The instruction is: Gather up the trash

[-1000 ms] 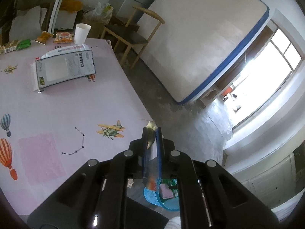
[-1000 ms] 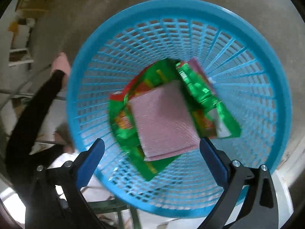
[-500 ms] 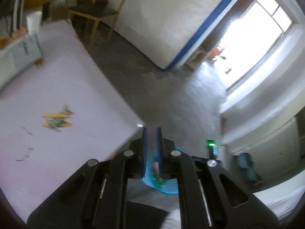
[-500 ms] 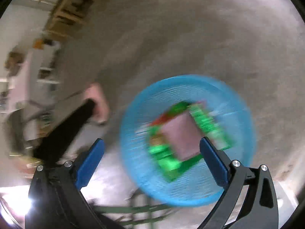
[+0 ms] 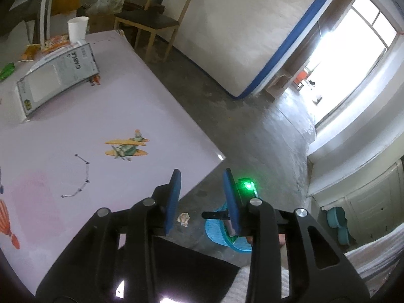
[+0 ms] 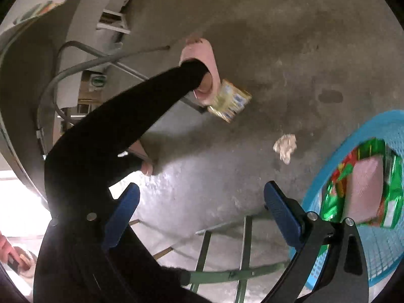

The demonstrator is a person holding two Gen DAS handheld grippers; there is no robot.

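Now the left tongs [image 5: 201, 197] hover past the near corner of the lilac-covered counter [image 5: 75, 116], above the concrete floor; their blue pads have just been opening and nothing sits between them. The right tongs [image 6: 201, 205] stand wide apart and empty, pointing down at the floor, with the round blue plastic mesh basket [image 6: 373, 250] off to their right; it already holds green foil wrappers [image 6: 333, 202] and a pink cloth-like square [image 6: 363, 189]. Trash lying loose on the floor includes a crumpled whitish paper scrap [image 6: 285, 147], just left of the basket rim, and a yellow printed packet [image 6: 228, 102] farther off, touching the person's pink slipper [image 6: 202, 63]. The paper scrap looks like the sensible next pick for the right tongs: bring them straight down with a pad on either side of the wad, close near the floor so the light paper cannot skate away, then carry it over the rim before letting go. More litter waits at the far end of the counter: a white paper cup [image 5: 77, 29], snack wrappers [image 5: 56, 43] and a flat grey cable package [image 5: 58, 75].
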